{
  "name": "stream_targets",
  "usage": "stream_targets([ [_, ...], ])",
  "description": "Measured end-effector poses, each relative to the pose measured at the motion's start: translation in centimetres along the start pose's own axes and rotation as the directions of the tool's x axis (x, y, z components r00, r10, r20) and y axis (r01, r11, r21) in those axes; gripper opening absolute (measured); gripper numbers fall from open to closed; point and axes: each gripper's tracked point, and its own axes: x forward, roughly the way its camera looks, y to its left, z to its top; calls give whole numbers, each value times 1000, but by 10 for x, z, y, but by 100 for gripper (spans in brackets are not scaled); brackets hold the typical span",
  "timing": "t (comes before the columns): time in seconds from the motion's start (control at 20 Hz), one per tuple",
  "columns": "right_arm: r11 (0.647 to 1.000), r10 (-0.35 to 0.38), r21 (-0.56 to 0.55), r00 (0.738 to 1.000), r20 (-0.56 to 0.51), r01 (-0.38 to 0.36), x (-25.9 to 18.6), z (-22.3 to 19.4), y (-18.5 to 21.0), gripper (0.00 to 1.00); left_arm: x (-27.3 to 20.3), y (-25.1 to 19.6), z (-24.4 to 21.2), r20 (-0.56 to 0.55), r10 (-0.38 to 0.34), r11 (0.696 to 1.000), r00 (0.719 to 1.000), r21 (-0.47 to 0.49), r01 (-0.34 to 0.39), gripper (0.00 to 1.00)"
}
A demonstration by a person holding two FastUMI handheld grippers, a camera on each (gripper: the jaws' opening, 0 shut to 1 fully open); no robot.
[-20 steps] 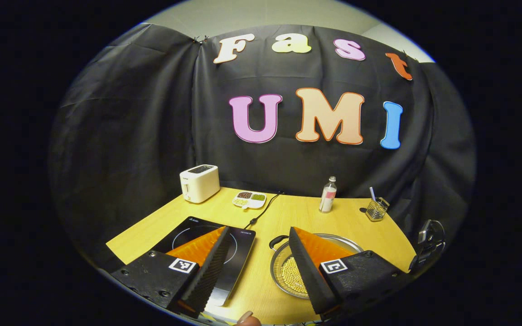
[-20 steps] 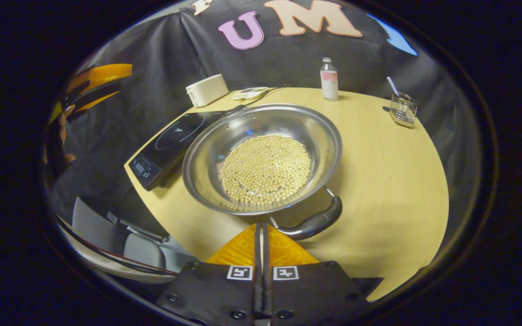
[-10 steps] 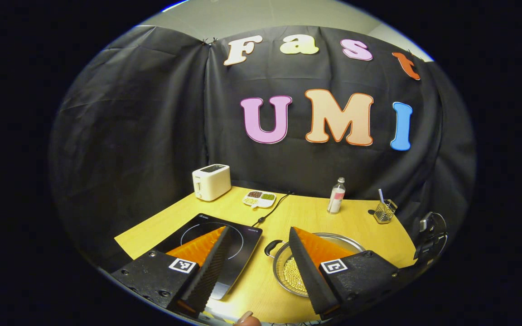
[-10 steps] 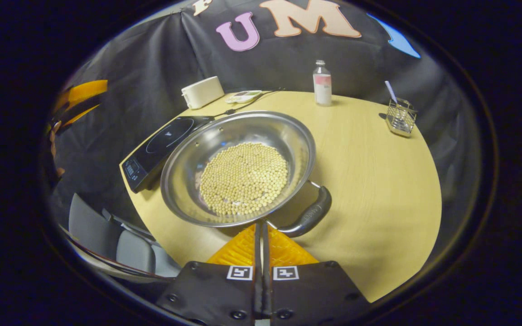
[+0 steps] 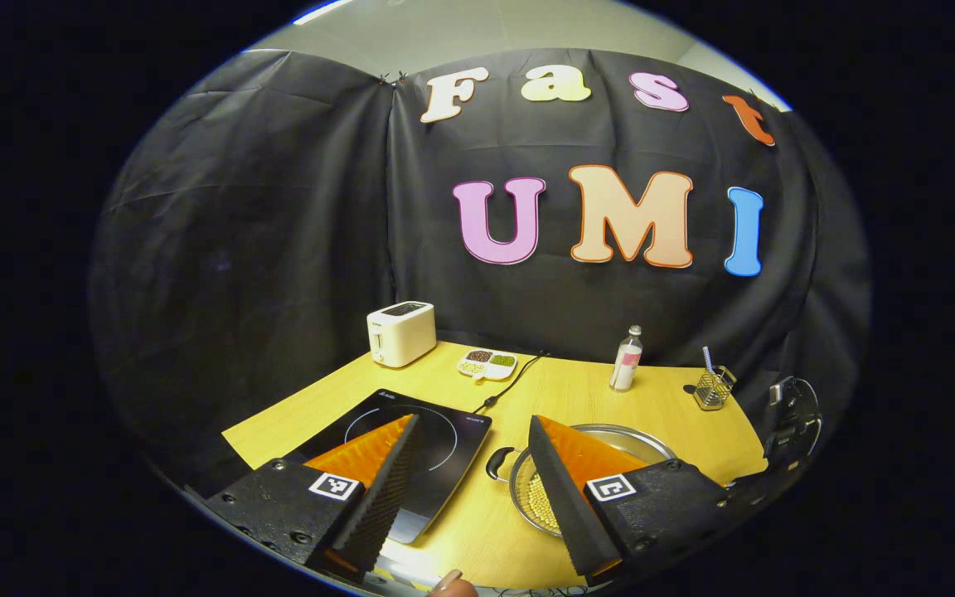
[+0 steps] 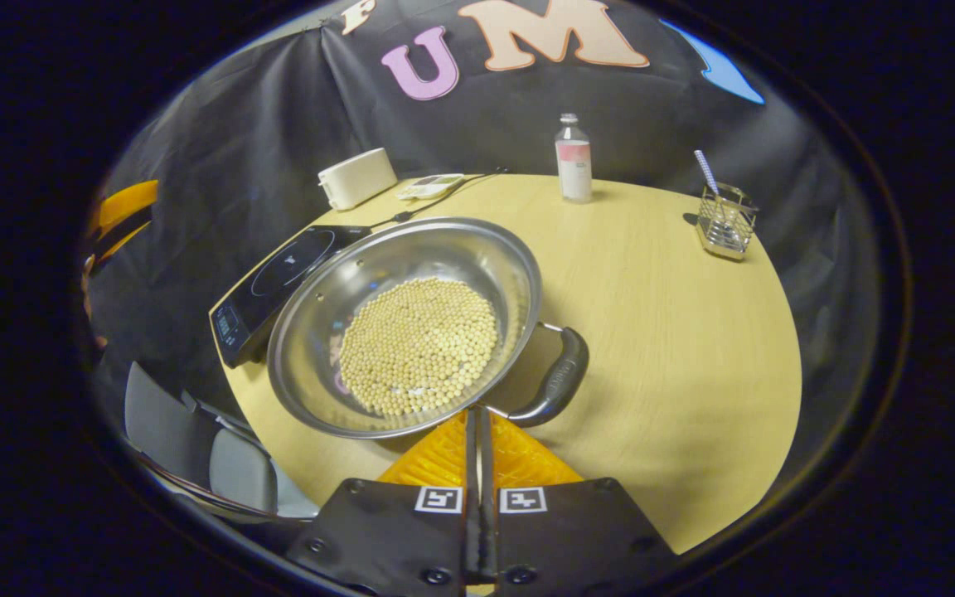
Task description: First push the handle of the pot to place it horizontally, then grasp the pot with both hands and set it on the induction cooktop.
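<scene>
Right gripper (image 6: 478,414): fingers pressed together with nothing between them, tips at the near rim of the pot (image 6: 404,323), just beside its black handle (image 6: 556,381). The pot, holding pale beans (image 6: 418,344), sits on the table (image 6: 676,332) directly ahead. The cooktop (image 6: 278,269) lies ahead-left, touching or just beside the pot. Left gripper (image 5: 469,431): fingers spread wide, empty, above the table between cooktop (image 5: 432,439) and pot (image 5: 610,439).

1. Your left gripper's right finger (image 5: 564,481) covers most of the pot (image 5: 652,439), so you can't see the far handle there.
2. In the right gripper view, the pot (image 6: 411,257) hides a corner of the induction cooktop (image 6: 278,278).
3. The small dish (image 6: 428,186) is too tiny to make out its contents.
</scene>
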Motion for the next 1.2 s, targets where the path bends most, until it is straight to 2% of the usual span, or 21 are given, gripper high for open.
stream_targets([
  [0.05,1000,-2,0,1000,4,2,2,2,-2,0,-1,0,-1,-1,2,1000,1000,-1,-2,85],
  [0.1,1000,-4,0,1000,3,4,2,3,-3,0,-1,0,-2,-6,4,1000,1000,-1,-4,80],
  [0.15,1000,-7,-3,1000,4,7,2,3,-5,0,-2,-1,-3,-9,7,1000,1000,1,-7,85],
  [0.2,1000,-12,-10,1000,2,12,3,4,-6,3,-3,-1,-3,-10,10,1000,1000,4,-10,85],
  [0.25,1000,-10,-14,1000,0,10,3,3,-6,0,-4,0,-3,-8,15,1000,1000,8,-15,85],
  [0.45,1000,-12,-19,1000,-3,12,2,3,-9,0,-4,-2,-6,-9,8,1000,1000,10,-8,85],
  [0.5,1000,-17,-12,1000,-1,17,1,4,-9,0,-2,-4,-7,-11,-3,1000,1000,9,3,80],
  [0.55,1000,-24,-2,1000,1,24,-2,4,-10,0,2,-6,-10,-17,-20,1000,1000,9,20,85],
  [0.8,995,-94,25,995,42,93,-19,19,-20,3,38,-11,-21,-51,-95,995,994,31,97,85],
  [0.85,993,-111,48,992,54,109,-22,25,-22,0,46,-14,-25,-64,-117,992,991,33,119,85],
  [1.0,980,-170,124,981,96,157,-28,45,-26,2,70,-28,-38,-110,-229,972,967,23,233,85],
  [1.1,965,-221,167,968,119,200,-29,56,-29,0,87,-29,-49,-147,-278,958,949,25,284,85],
  [1.2,954,-254,198,959,125,226,-28,62,-26,2,101,-30,-61,-188,-314,945,931,30,325,85],
])
